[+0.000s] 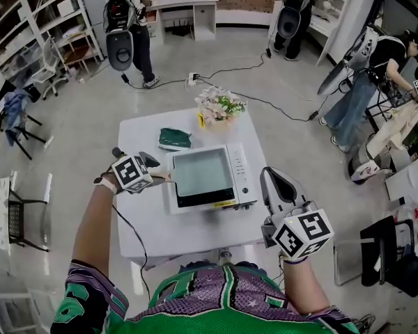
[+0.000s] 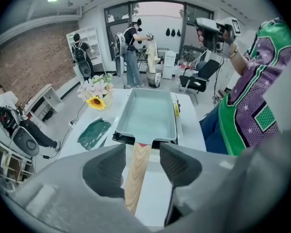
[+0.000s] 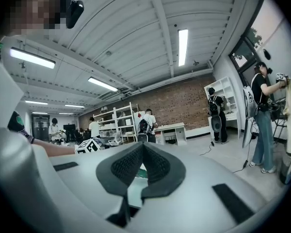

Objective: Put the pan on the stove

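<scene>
Green-and-purple jersey (image 1: 223, 298) fills the bottom of the head view, where a person stands at a white table (image 1: 195, 235) with a hand-held tool in each hand. Nearest on the person's right, the right gripper (image 1: 270, 176) is held up beside the table's right edge; its own view shows the dark pads pressed together at the tips with nothing between them, pointing out over the room. On the other side, the left gripper (image 1: 161, 175) reaches in low over the table with its jaws apart, straddling the pale wooden handle (image 2: 136, 174) without clamping it: the handle lies close along the left pad, and a clear gap shows to the right pad. That handle runs to the pan (image 1: 203, 172), a rectangular pale-teal vessel resting on the white stove (image 1: 238, 169) at the middle of the table, the stove's control strip showing along the pan's right side. Beyond the stove lies a folded green cloth (image 1: 174, 139), and farther back a bunch of flowers (image 1: 219, 106) stands at the table's far edge. Past the table, a person with a backpack (image 1: 129, 19) stands near white shelving, and others work along the far and right walls.
</scene>
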`<state>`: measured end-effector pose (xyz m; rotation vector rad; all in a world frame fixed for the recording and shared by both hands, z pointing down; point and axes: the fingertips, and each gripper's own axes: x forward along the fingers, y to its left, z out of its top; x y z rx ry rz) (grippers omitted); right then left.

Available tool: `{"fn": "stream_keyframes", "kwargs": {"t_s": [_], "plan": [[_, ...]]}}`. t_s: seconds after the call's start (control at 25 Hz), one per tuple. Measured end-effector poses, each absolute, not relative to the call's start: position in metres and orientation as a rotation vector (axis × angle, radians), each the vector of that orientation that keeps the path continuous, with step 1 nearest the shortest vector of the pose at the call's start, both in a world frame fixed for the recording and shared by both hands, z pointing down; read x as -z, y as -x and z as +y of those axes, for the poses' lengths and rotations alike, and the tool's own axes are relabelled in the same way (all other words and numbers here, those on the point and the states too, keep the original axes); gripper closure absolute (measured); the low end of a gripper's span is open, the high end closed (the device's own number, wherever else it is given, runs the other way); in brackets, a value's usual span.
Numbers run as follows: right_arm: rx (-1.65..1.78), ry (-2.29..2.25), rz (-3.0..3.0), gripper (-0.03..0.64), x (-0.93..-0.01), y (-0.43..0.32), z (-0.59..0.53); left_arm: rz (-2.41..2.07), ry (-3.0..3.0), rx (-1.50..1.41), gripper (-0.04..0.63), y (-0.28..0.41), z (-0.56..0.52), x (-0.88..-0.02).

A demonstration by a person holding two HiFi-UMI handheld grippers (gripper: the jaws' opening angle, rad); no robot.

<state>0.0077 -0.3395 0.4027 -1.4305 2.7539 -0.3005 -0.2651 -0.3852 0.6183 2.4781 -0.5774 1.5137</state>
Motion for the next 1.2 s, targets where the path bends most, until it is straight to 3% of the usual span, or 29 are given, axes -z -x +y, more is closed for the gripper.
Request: {"fn": "stream_keyframes", "kwargs": {"t_s": [1.2], "plan": [[0.296,1.591,2.764,0.614,-0.419,0.009,-0.265,-0.972,-2.715,-0.689,0.377,0.243,-0.278,-0.529]]}}
